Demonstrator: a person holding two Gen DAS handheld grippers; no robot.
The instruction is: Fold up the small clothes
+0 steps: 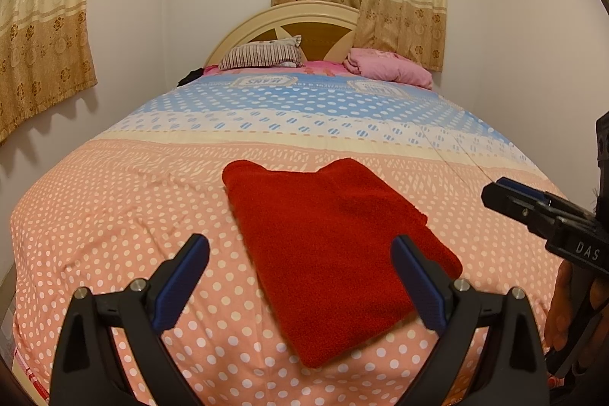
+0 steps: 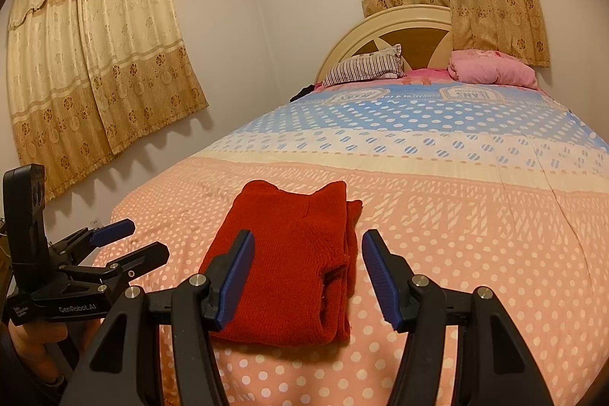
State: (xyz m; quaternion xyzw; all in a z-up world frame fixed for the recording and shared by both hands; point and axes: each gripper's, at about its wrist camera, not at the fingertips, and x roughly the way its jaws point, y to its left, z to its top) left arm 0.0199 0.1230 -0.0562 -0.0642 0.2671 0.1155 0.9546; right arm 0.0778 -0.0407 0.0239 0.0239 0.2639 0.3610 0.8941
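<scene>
Red folded garment (image 1: 335,253) is lying near the bed's (image 1: 114,215) foot edge, long axis running away from both grippers, left gripper (image 1: 300,276) and right gripper (image 2: 308,273) hovering with fingers wide, empty.

A red knitted garment (image 1: 335,253) lies folded into a flat, roughly rectangular bundle on the peach, white-dotted end of the bed cover. In the left wrist view its long axis runs from about 11 o'clock at the far end to 5 o'clock at the near end, and the far edge shows two rounded humps with a dip between them. In the right wrist view the garment (image 2: 289,261) sits just below centre, toward 6 o'clock, with stacked layers visible along its right side and an open fold at the near right corner.
</scene>
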